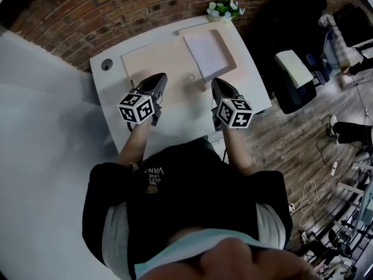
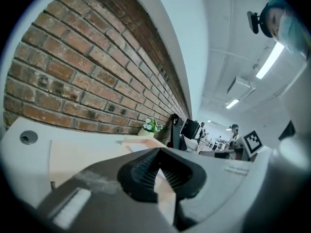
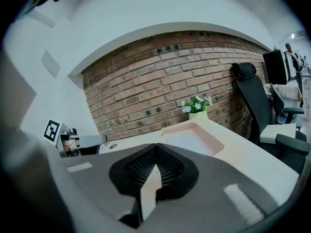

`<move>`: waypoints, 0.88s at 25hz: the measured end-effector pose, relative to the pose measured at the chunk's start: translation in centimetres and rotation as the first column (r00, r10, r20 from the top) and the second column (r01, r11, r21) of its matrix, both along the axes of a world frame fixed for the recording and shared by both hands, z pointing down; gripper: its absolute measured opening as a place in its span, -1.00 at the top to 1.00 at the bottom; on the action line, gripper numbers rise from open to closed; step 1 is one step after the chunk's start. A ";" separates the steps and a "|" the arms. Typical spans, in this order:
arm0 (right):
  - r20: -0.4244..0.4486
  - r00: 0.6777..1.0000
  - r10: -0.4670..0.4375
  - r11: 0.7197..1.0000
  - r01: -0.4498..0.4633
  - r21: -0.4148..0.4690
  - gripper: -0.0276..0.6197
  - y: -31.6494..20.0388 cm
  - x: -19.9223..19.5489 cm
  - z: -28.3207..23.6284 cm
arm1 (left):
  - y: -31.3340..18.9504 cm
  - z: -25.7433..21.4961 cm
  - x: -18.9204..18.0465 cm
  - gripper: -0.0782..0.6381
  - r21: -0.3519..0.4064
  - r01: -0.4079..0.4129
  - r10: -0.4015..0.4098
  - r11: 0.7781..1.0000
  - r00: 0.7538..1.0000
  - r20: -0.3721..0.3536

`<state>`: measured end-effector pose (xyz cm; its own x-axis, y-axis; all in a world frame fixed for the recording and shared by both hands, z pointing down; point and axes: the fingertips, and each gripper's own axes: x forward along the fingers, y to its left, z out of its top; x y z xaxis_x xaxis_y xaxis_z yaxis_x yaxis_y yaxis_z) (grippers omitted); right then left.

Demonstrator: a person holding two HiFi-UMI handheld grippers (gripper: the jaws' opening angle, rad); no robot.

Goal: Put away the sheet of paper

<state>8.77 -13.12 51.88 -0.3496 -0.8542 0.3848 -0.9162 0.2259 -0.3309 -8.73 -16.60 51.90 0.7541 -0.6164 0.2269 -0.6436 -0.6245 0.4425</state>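
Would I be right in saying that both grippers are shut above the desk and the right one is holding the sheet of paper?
Not quite: the right gripper is shut but empty, as the right gripper view shows. The sheet of paper lies in the tray at the far side of the desk.

The white tabletop (image 1: pixel 108 92), set against a brick wall (image 1: pixel 87 16), carries a pale peach mat (image 1: pixel 154 63), a shallow peach tray (image 1: pixel 229 56) holding a sheet of paper (image 1: pixel 205 51), a pot of white flowers (image 1: pixel 225 7) at the far corner, and a round grey grommet (image 1: pixel 106 65).
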 end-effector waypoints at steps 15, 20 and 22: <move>-0.011 0.999 0.034 0.999 -0.034 0.014 0.92 2.7 -2.1 0.1 | 2.6 -0.7 -2.2 0.78 0.053 -0.032 0.030 0.998 0.999 0.040; -0.014 0.999 0.042 0.999 -0.042 0.015 0.92 3.2 -2.5 0.1 | 3.1 -0.8 -3.0 0.78 0.064 -0.030 0.027 0.998 0.999 0.046; -0.018 0.999 0.042 0.999 -0.042 0.017 0.92 3.3 -2.7 0.1 | 3.3 -0.9 -3.4 0.78 0.069 -0.029 0.025 0.997 0.998 0.053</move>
